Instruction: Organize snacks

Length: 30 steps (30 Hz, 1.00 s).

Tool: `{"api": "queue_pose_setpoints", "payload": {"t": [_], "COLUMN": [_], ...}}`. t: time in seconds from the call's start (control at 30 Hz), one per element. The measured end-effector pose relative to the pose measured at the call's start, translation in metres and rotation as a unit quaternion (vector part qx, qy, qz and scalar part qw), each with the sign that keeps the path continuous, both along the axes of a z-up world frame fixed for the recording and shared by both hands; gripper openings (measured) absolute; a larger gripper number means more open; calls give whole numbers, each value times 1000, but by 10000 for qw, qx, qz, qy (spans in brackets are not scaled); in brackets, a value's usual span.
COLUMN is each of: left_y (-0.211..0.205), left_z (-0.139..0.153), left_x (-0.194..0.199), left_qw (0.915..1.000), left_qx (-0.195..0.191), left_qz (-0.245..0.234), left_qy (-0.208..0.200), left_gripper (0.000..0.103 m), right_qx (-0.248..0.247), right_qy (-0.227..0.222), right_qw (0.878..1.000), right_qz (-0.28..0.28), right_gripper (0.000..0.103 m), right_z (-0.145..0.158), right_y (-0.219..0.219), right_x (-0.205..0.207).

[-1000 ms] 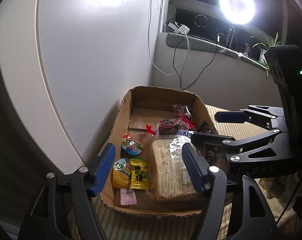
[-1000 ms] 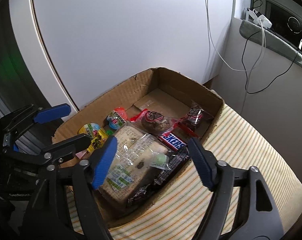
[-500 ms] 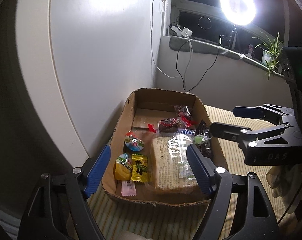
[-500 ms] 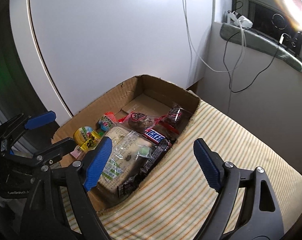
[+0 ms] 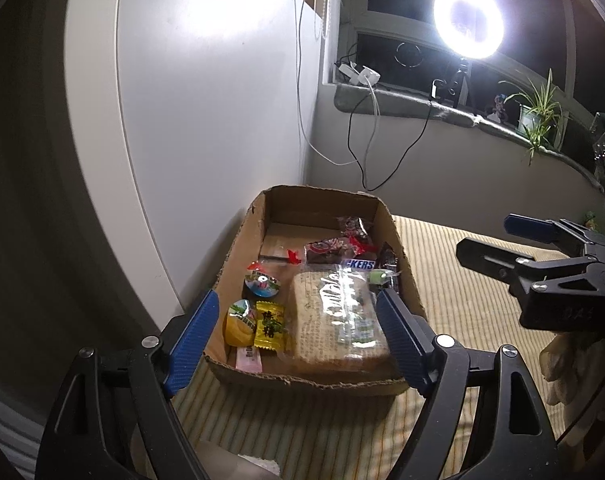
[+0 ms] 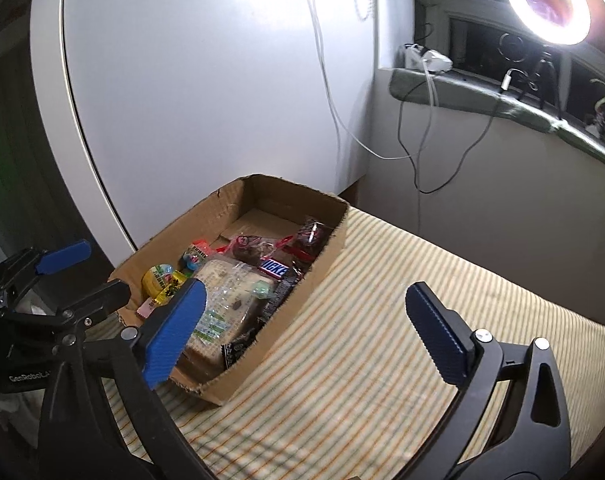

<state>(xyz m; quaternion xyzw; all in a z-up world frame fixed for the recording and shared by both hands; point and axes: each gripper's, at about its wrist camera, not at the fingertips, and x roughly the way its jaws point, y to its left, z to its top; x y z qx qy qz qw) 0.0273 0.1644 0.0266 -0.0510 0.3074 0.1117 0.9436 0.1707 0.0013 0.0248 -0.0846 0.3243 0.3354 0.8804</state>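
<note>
On the striped cloth [image 6: 374,320], a cardboard box [image 5: 402,256] of snacks is set against the white panel [image 5: 206,128]. The left gripper [image 5: 298,336] is held just before the box's near end, jaws having just widened, nothing between them. The right gripper [image 6: 302,324] is kept beside the box's right wall, jaws likewise just spread wide, empty.
</note>
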Motion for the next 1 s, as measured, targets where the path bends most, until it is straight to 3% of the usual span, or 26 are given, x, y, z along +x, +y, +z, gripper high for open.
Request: {"api": "queue_pose_setpoints", "payload": {"t": [1.0], "left_y": [-14], "left_z": [6], "left_x": [-10], "left_qw": [9999], "left_qx": [35], "left_qz": [-74], "left_qy": [-120], "left_gripper": [81], "right_qx": [43], "right_qy": [-23], "right_qw": [9999], "right_qz": [-117], "right_gripper": [103], "right_z": [4], "right_y": [-24], "right_x": [-19]}}
